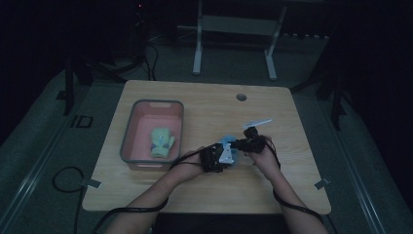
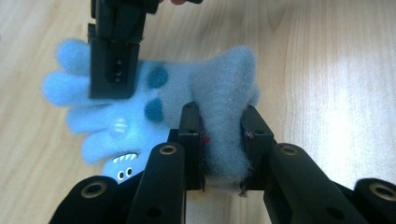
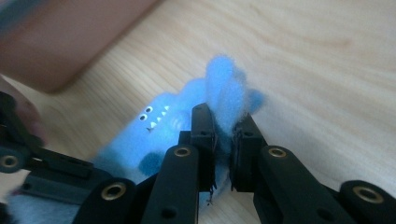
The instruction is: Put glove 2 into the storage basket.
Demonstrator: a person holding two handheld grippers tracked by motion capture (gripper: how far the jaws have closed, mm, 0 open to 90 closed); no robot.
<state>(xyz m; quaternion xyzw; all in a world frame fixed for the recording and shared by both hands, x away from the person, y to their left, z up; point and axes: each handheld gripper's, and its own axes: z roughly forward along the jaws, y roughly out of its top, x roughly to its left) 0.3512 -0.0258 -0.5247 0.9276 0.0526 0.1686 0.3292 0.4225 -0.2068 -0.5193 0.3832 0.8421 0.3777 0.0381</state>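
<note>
High view first: two forearms come in from the bottom edge, cables trailing off them, and meet over the near half of the counter (image 1: pixel 204 102), a pale wood top with rounded corners and a round hole (image 1: pixel 241 97) near its far edge. The left gripper (image 1: pixel 225 157) and the right gripper (image 1: pixel 233 144) sit close together there, both on a blue glove (image 1: pixel 228 142) that lies right of centre on the near half of the counter.

Left gripper view shows its jaws clamped on a bunched fold of the glove (image 2: pixel 140 116), the fleece squeezed tight between the pads; the right gripper (image 2: pixel 114 70) pinches the glove farther off. The glove carries dark blue spots and a small face with white teeth (no readable lettering on it). Right gripper view shows those jaws pressed together on a thin upright flap of the glove (image 3: pixel 159 140), with the left gripper (image 3: pixel 42 168) low at the left.

Farther left on the counter stands a grey-rimmed pink bin (image 1: pixel 130 129) holding a green glove (image 1: pixel 161 141). A small light strip (image 1: pixel 257 122) lies just beyond the grippers.

Beyond the counter the room is dim: grey floor, a white frame (image 1: pixel 197 53) on legs, dark stands at either side, and a floor mark reading "ID" (image 1: pixel 81 121).
</note>
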